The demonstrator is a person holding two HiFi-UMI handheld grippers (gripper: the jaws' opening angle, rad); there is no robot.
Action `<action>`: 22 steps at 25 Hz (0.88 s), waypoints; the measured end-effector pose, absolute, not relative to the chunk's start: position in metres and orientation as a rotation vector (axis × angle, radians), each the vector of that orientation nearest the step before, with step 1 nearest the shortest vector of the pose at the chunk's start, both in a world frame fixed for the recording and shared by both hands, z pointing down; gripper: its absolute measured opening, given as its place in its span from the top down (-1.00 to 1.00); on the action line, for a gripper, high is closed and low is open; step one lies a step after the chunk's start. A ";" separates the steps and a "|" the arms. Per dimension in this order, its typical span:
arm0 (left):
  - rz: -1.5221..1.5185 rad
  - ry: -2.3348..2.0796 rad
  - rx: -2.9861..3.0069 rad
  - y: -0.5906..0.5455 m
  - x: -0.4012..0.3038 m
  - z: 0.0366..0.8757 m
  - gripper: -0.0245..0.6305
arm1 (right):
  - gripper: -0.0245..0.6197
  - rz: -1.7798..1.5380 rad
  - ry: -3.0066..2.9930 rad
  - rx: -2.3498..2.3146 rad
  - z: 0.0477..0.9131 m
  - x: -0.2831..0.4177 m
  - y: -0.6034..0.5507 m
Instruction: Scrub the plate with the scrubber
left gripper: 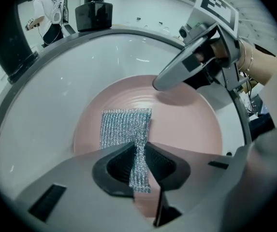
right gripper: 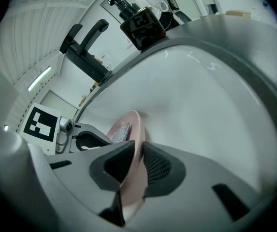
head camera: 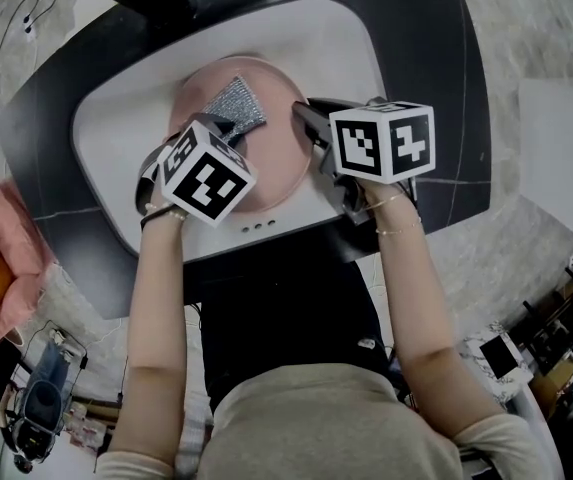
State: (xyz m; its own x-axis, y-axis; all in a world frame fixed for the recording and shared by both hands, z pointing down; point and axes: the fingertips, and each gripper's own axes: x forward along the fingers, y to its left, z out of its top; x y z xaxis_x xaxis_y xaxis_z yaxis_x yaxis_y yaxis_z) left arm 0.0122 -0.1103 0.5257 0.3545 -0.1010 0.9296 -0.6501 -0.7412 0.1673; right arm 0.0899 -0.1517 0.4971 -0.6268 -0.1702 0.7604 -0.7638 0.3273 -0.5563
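Observation:
A pink plate lies in the white sink. My left gripper is shut on a silver mesh scrubber, whose free end lies flat on the plate. In the head view the scrubber shows on the plate's far side, just beyond the left gripper. My right gripper is shut on the plate's right rim, with the rim edge-on between the pads. The right gripper stands at the plate's right edge, and its finger hangs over the plate.
A black tap stands at the sink's far rim. The sink sits in a dark counter. A pink cloth and gear on the floor lie at the left of the head view.

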 end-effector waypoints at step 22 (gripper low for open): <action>1.417 -0.470 2.114 -0.048 0.015 0.516 0.68 | 0.74 1.297 -1.988 0.833 0.496 0.090 -0.159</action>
State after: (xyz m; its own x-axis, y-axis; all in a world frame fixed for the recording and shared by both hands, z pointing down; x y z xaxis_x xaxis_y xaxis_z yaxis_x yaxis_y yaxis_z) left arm 0.0148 -0.0484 0.5164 0.3841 0.0128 0.9232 -0.5623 -0.7898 0.2449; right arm 0.0905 -0.1594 0.4962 -0.6120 -0.1718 0.7719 -0.7757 0.3206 -0.5437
